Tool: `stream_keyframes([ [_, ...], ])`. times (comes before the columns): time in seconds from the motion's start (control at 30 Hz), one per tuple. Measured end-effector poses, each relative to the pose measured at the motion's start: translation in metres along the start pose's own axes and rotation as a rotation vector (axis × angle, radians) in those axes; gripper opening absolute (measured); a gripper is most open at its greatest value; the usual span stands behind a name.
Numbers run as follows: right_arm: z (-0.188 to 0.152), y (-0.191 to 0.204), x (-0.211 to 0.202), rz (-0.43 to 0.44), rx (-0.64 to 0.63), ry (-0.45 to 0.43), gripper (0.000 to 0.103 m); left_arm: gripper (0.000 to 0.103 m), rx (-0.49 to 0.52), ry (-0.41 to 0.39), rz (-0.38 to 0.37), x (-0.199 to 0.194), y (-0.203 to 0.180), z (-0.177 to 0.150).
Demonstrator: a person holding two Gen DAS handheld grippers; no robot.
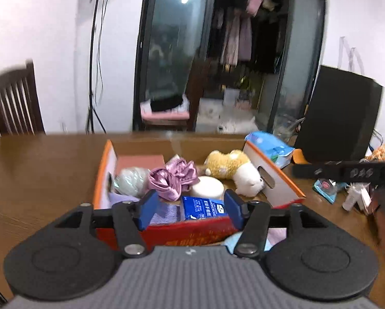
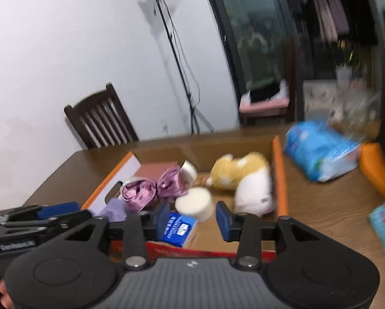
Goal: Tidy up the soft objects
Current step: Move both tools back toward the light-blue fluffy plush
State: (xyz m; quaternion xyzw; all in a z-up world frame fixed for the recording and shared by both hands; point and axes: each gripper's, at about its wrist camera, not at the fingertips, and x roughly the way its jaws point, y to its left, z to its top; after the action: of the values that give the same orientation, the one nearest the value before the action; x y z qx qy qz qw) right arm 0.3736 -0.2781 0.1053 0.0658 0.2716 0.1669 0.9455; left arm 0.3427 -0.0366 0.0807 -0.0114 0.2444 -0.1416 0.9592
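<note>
Glossy wooden table — cardboard box of plush toy, satin scrunchie — both tongs released.

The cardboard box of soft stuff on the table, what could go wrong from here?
The blue tissue packet leans at the box's near edge, so it may tip out. Both views are blurred, so the open left gripper or right gripper could snag the purple scrunchie.
</note>
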Motion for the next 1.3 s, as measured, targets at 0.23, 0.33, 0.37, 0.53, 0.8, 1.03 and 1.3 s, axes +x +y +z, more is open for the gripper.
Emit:
stream_keyframes([
  [0.23, -0.043, 0.018, -0.104, -0.104, -0.161, -0.157, 0.057, 0.07, 0.073, -0.113, 0.048, -0.081, -0.026, -0.041],
  [0.33, -0.074, 0.028, -0.133, -0.119, -0.2, -0.187, 0.059, 0.074, 0.09, -0.146, 0.058, -0.106, -0.039, -0.068],
  [0.37, -0.085, 0.031, -0.141, -0.115, -0.201, -0.189, 0.059, 0.074, 0.091, -0.154, 0.059, -0.114, -0.044, -0.079],
  [0.53, -0.14, 0.047, -0.166, -0.098, -0.179, -0.179, 0.059, 0.074, 0.059, -0.159, 0.091, -0.145, -0.06, -0.131],
  [0.8, -0.205, 0.055, -0.19, -0.006, -0.067, -0.165, 0.066, 0.074, -0.036, -0.101, 0.065, -0.176, -0.051, -0.176],
  [1.03, -0.21, 0.064, -0.184, -0.035, -0.082, -0.151, 0.066, 0.074, -0.098, -0.093, 0.088, -0.171, -0.04, -0.178],
  [1.3, -0.202, 0.05, -0.154, -0.081, -0.026, -0.128, 0.066, 0.074, -0.142, -0.032, 0.091, -0.134, -0.022, -0.171],
])
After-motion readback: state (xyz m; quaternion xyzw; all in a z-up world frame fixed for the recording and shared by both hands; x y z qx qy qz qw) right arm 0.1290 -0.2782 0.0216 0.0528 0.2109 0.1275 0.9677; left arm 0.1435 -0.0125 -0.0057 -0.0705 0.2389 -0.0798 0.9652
